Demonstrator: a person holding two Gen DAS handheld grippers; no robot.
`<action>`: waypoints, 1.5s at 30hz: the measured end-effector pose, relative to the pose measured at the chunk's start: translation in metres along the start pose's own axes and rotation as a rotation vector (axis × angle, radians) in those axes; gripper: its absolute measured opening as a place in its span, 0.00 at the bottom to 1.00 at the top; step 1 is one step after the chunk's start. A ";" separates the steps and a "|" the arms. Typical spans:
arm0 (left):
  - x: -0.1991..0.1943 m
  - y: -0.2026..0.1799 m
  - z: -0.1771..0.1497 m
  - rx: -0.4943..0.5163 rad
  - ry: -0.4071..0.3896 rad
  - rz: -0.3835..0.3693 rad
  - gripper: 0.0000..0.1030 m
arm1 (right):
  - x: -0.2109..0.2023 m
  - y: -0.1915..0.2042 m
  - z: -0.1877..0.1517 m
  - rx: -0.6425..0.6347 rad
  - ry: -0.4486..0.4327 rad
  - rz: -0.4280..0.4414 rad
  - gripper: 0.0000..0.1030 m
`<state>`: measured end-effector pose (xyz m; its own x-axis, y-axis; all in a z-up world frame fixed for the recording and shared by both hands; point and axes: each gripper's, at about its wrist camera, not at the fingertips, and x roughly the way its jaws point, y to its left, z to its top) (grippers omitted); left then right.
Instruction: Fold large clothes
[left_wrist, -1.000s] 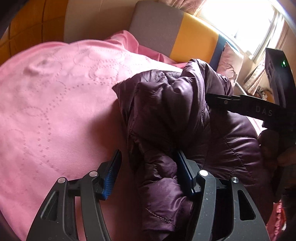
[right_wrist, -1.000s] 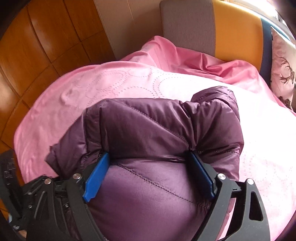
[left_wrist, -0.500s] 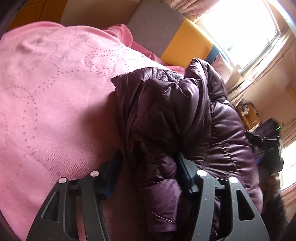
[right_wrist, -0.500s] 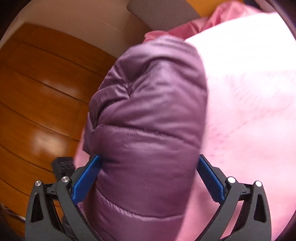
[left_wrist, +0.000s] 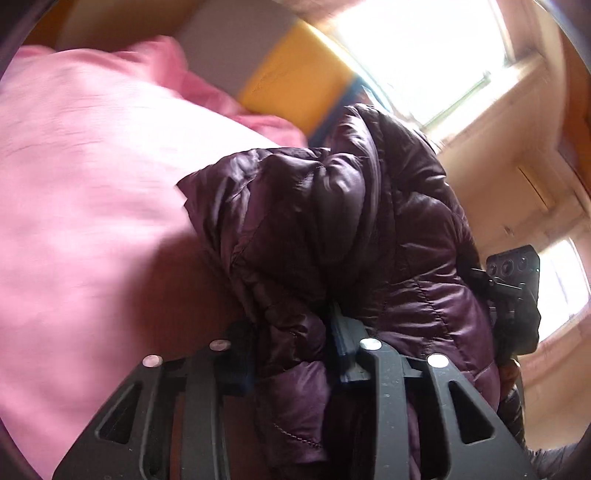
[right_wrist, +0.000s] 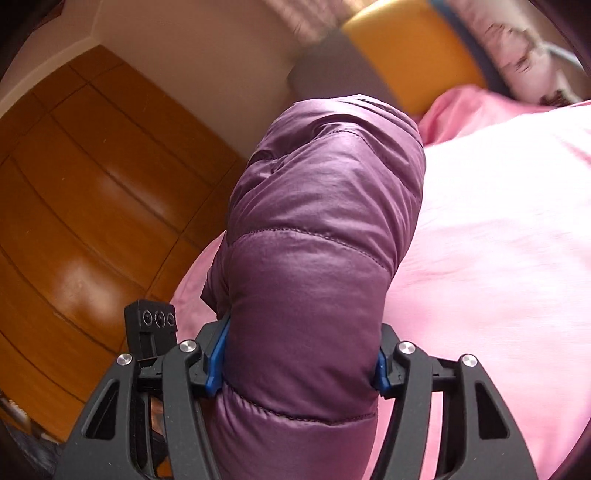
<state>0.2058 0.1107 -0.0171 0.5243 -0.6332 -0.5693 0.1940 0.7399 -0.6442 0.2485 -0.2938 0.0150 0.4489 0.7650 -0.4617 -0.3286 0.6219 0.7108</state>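
The purple puffer jacket is bunched over the pink bed cover, folds of it between both sets of jaws. Earlier the jaws stood wider; both have just been closing. The left hand-held gripper and right hand-held gripper now pinch jacket fabric

The left gripper has just been closing its jaws, and its blue pads now pinch a bunched fold of the purple puffer jacket between them. The jacket rises in a crumpled heap ahead of the fingers. Left of the fingers spreads the pink bedspread. Right of them, the other gripper shows beside the jacket's edge
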 end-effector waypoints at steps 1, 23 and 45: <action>0.014 -0.015 0.003 0.018 0.021 -0.011 0.27 | -0.018 -0.010 0.000 0.009 -0.026 -0.026 0.57; 0.112 -0.181 0.003 0.477 0.099 0.362 0.49 | -0.115 -0.049 -0.055 -0.055 -0.239 -0.634 0.84; 0.196 -0.165 0.018 0.382 0.104 0.293 0.50 | 0.019 0.006 -0.154 -0.373 -0.213 -0.802 0.83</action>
<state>0.2918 -0.1318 -0.0127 0.5203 -0.3908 -0.7593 0.3510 0.9084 -0.2271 0.1272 -0.2496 -0.0716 0.7906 0.0557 -0.6098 -0.0824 0.9965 -0.0159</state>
